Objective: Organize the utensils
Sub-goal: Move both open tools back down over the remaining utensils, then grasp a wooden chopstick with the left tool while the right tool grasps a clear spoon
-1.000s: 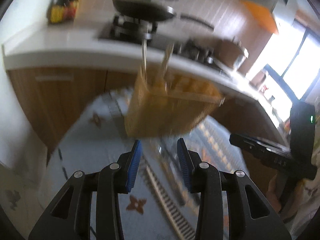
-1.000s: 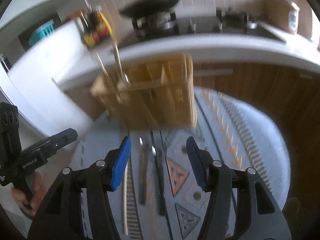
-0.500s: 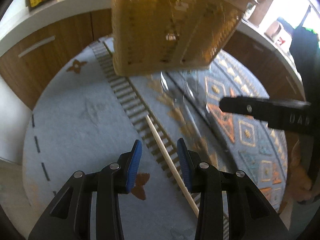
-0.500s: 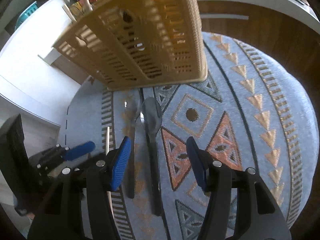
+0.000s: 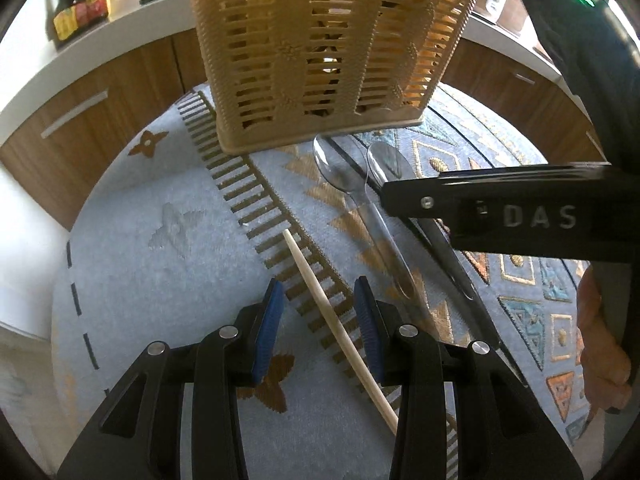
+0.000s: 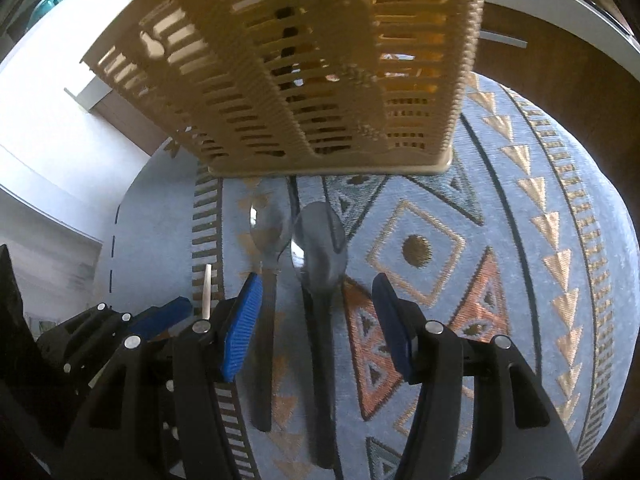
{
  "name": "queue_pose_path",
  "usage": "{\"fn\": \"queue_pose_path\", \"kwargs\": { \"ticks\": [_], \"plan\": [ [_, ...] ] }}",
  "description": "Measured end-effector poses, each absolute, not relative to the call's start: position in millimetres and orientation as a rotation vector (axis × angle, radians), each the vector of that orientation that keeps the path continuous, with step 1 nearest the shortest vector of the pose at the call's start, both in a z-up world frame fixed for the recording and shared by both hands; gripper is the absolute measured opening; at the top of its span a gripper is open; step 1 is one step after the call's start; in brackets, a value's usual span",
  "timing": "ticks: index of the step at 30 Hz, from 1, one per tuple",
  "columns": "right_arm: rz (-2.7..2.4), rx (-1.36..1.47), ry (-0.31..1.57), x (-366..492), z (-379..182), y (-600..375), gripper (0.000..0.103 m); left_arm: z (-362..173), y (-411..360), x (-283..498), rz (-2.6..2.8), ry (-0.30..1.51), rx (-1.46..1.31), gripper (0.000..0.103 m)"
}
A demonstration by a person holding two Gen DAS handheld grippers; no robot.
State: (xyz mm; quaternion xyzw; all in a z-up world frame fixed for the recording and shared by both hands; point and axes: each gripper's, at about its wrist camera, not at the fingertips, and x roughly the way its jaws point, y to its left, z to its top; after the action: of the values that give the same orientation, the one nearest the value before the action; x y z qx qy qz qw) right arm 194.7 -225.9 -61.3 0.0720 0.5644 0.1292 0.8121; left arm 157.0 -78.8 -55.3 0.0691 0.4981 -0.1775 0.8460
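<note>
On right gripper [image 5: 516, 216] body: "DAS". Both fingers apart, empty; left gripper [image 5: 320, 320] straddles chopstick [image 5: 316, 284].

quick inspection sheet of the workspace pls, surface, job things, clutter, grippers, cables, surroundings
surface: round patterned cloth, blue-grey with orange shapes
job's things: tan slotted utensil basket standing at the far side; wooden chopstick lying flat; two spoons side by side in front of the basket
clutter: nothing seen
grippers: left gripper open, astride the chopstick, pads apart from it; right gripper open over the spoon handles, nothing gripped
cables: nothing seen
surroundings: wooden cabinets under a white counter; sauce bottles on it
</note>
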Motion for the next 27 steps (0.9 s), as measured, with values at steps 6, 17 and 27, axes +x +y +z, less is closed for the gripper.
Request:
{"fn": "queue_pose_path", "kwargs": {
  "ticks": [6, 17, 27],
  "plan": [
    [0.246, 0.099, 1.181, 198.5, -67.2, -206.6, 0.050, -54.6, -77.2, 151.8, -0.387, 1.027, 0.147, 0.035],
    [0.205, 0.073, 1.174, 203.8, -74.0, -200.1, 0.020, -54.1, -78.7, 142.5, -0.371, 1.004, 0.185, 0.035],
    [0.214, 0.082, 1.197, 201.9, -77.3, -212.9, 0.018, -54.8, -81.9, 139.3, -0.355, 0.986, 0.273, 0.025]
  ]
}}
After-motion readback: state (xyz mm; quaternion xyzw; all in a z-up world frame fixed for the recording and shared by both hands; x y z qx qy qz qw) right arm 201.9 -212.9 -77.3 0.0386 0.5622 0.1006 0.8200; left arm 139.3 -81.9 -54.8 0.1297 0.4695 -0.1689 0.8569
